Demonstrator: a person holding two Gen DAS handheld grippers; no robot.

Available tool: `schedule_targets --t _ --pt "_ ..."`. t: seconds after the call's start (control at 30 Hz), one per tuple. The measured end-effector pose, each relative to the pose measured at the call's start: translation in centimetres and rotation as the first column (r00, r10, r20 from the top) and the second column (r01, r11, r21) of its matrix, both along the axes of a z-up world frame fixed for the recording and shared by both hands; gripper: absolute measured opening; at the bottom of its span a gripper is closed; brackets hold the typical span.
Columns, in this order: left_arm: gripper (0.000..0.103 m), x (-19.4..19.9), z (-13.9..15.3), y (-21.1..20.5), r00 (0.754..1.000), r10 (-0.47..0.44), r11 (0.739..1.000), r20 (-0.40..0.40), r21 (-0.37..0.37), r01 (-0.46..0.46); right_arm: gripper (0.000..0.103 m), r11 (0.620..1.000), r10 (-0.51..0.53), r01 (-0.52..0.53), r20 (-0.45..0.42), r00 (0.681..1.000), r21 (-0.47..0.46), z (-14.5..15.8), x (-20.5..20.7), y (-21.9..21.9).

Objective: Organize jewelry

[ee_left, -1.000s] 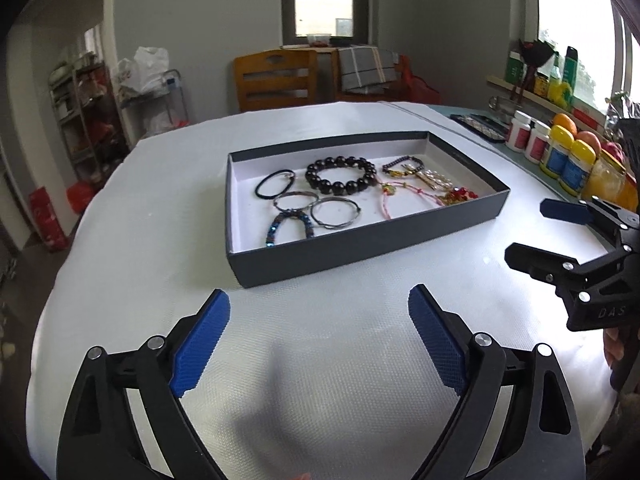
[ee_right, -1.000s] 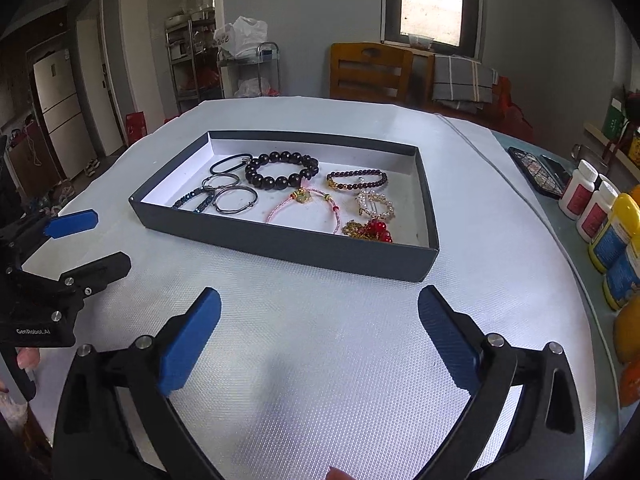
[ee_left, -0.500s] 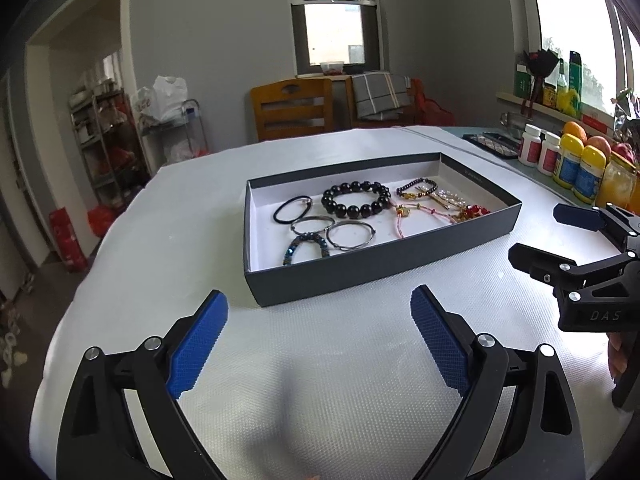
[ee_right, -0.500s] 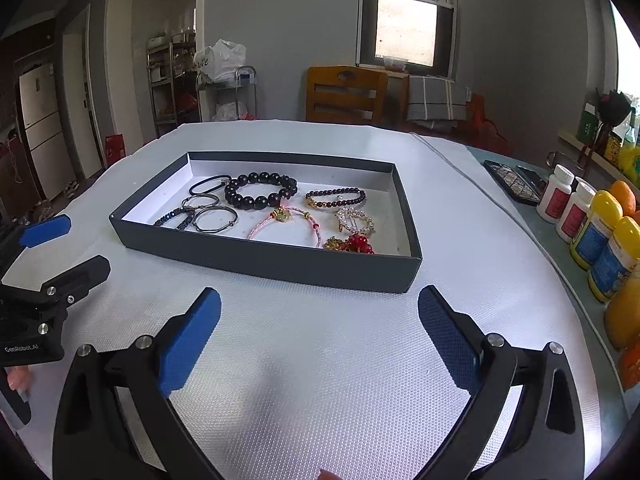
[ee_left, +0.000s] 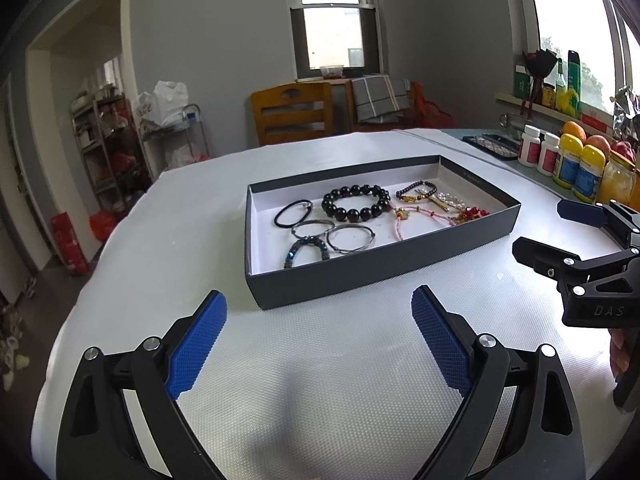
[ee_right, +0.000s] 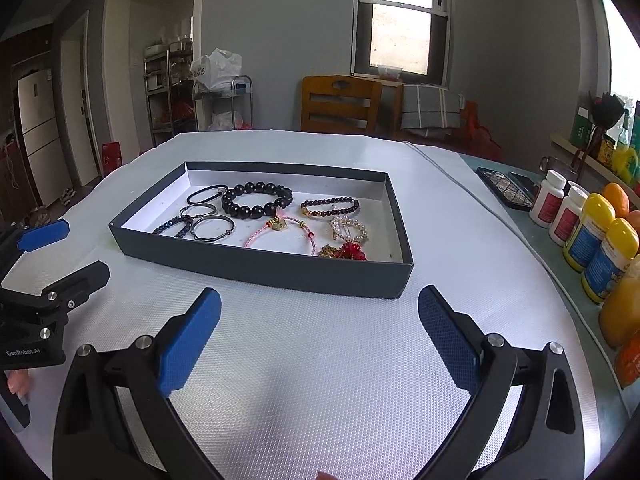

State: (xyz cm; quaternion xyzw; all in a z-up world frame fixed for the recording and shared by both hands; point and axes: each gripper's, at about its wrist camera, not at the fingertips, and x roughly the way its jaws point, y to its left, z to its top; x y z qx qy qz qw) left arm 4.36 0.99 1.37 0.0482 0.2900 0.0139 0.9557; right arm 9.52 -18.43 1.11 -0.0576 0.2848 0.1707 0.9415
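The left gripper (ee_left: pixel 318 320) hovers over the desk (ee_left: pixel 320 360) near the tray (ee_left: pixel 360 276), fingers spread wide, grasping nothing. The right gripper (ee_right: pixel 320 320) hovers beside it in the same released state, also empty. Each gripper appears at the edge of the other's view, apart from the tray.

The tray is a shallow dark box with a white floor, resting on the desk just beyond both grippers. All jewelry lies inside it:

- Black bead bracelet (ee_left: pixel 356 202): centre, toward the far wall.
- Black band (ee_left: pixel 293 213): left of the bead bracelet.
- Two metal bangles (ee_left: pixel 351 238): near side of the band; whether they touch cannot be told.
- Blue beaded bracelet (ee_left: pixel 306 250): at the near left, touching one bangle.
- Dark red bead bracelet (ee_right: pixel 330 206): right of the black bead bracelet.
- Pink cord bracelet (ee_right: pixel 280 232): centre, near side, with a gold charm.
- Pearl piece (ee_right: pixel 348 229): right of the pink cord.
- Red and gold piece (ee_right: pixel 344 251): near right corner.

Bottles (ee_right: pixel 576 220) stand along the right edge of the desk, well apart from the tray. A chair (ee_right: pixel 340 104) stands at the far side.
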Motion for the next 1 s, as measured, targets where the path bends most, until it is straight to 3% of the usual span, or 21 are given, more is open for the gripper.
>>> schedule_targets --t 1.0 --pt "0.096 0.10 -0.07 0.05 1.000 -0.003 1.000 -0.001 -0.002 0.003 0.097 1.000 -0.011 0.011 0.016 1.000 0.000 0.17 -0.28 -0.22"
